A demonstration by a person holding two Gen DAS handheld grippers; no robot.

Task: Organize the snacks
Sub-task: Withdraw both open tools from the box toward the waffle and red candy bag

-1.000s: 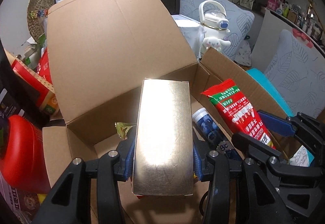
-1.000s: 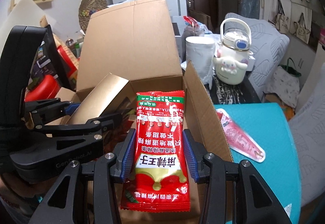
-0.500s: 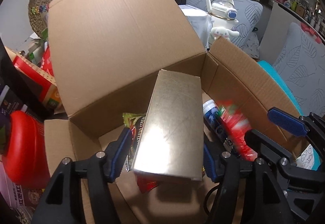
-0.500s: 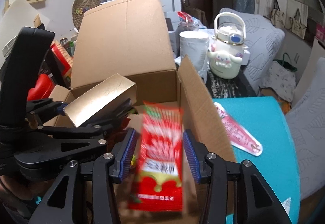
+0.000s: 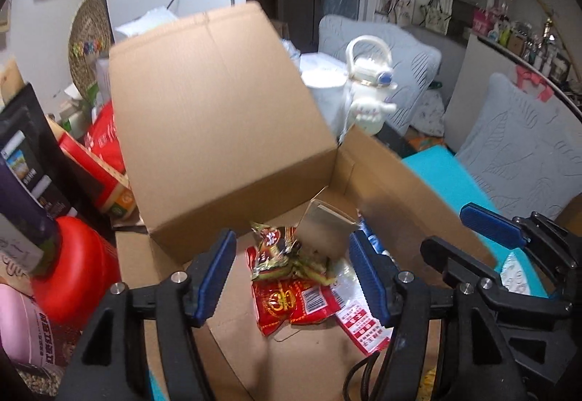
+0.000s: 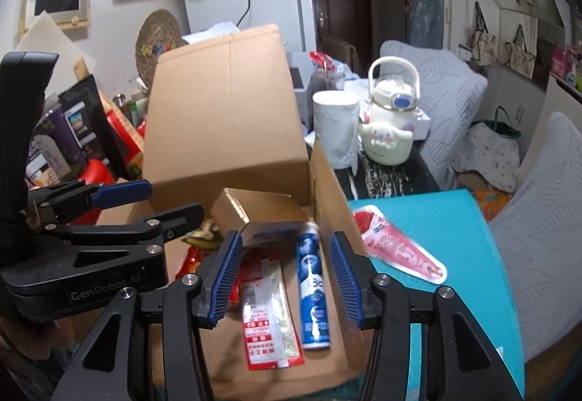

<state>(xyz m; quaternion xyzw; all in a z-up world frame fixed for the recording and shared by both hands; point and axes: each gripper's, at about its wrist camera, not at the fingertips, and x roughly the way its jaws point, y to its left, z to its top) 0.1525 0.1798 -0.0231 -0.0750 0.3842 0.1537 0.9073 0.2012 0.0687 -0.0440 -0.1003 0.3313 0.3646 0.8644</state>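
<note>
Through the left wrist, my left gripper [image 5: 291, 273] hangs empty, jaws apart, above the open brown cardboard box [image 5: 225, 117]; the gold carton [image 5: 325, 231] lies inside.

Through the right, my right gripper [image 6: 283, 277] is likewise parted and empty, its red sachet [image 6: 271, 310] dropped beside the blue tube [image 6: 313, 284]. Next, I'd fetch the pink cone-shaped packet [image 6: 396, 244] from the teal mat [image 6: 469, 277].

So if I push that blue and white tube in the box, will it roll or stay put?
The blue and white tube looks round and lies on its side, so it would probably roll sideways. It lies close beside the red packet and near the cardboard box wall, so it likely stops soon. It looks rigid, so it should not flop.
</note>
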